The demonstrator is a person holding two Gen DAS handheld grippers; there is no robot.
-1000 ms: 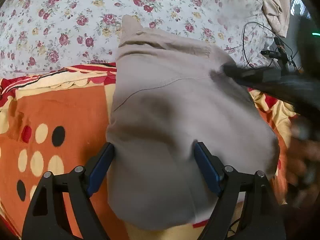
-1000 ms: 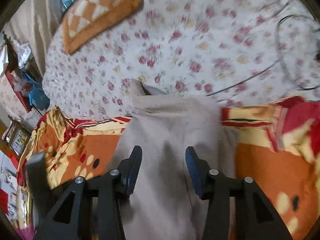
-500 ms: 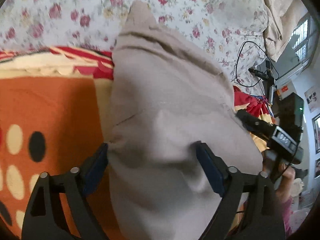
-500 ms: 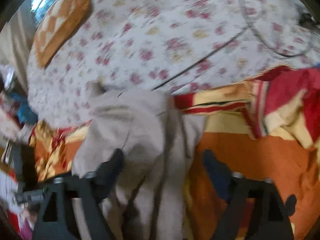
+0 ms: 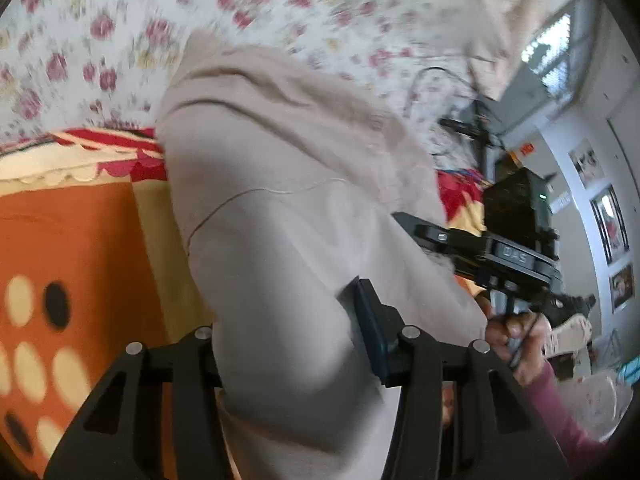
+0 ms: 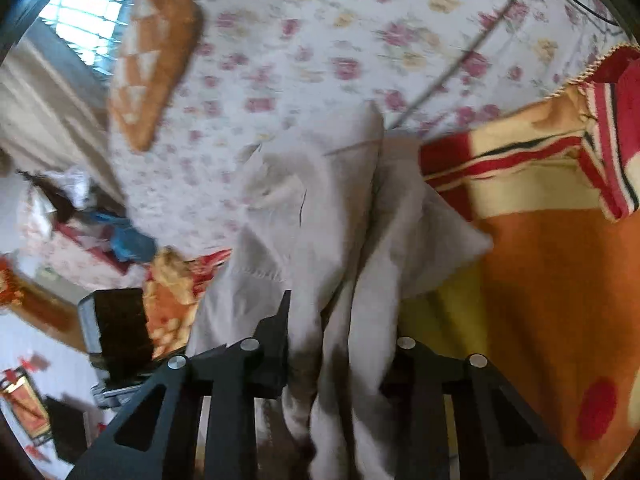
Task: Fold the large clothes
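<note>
Beige garment (image 5: 288,216) soft, limp, light, bunches easily; grip hem edge at 6 o'clock. Left gripper (image 5: 296,344) and right gripper (image 6: 340,344) closing, cloth between both.

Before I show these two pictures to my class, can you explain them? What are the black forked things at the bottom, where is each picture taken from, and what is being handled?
There is no robot here. A person holds a two-fingered claw in each hand, and a small wide-angle camera on each claw looks forward along its fingers. One picture comes from the left claw, the other from the right claw. In the left picture you can also see the right claw's black body and the hand holding it.

Below lies a bed with a flowered sheet and an orange blanket. Across them lies a large beige garment, to be folded. Both claws are closing, each with a bunch of that cloth between its fingers.
</note>
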